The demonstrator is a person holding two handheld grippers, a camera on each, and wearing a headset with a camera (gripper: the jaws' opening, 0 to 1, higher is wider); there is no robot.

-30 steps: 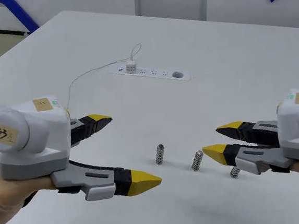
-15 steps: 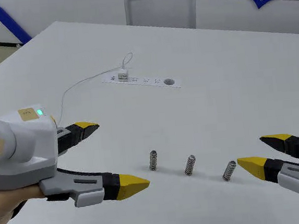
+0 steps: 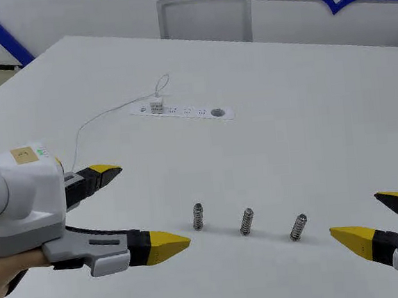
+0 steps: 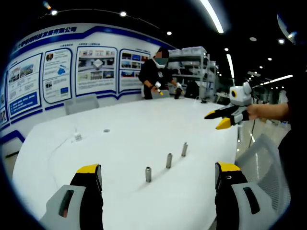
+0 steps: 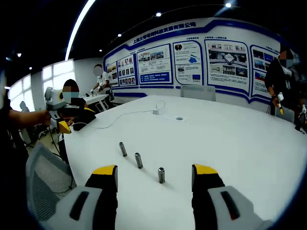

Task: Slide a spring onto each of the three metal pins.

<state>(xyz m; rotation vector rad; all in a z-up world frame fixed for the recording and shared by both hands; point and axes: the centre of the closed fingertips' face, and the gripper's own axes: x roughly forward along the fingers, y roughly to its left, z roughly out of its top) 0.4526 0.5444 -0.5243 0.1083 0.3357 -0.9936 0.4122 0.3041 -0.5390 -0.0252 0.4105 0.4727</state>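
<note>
Three small metal springs stand upright in a row on the white table: left spring [image 3: 198,217], middle spring [image 3: 246,221], right spring [image 3: 298,227]. Each seems to sit over a pin; the pins themselves are hidden. My left gripper [image 3: 141,206] hovers open to the left of the row, nothing between its yellow tips. My right gripper [image 3: 369,216] is open at the right edge, a little clear of the right spring. In the left gripper view the springs [image 4: 169,160] lie ahead of the open left gripper [image 4: 158,170]. The right gripper view has the springs [image 5: 138,160] beyond the open right gripper [image 5: 155,169].
A white power strip [image 3: 182,111] with a plugged adapter and thin cable [image 3: 95,117] lies further back on the table. A grey chair [image 3: 205,19] stands at the far edge. Other people [image 4: 156,76] stand in the room behind.
My right gripper has drawn back to the right, away from the right spring it was beside. The left gripper has shifted slightly left. The head camera has also moved.
</note>
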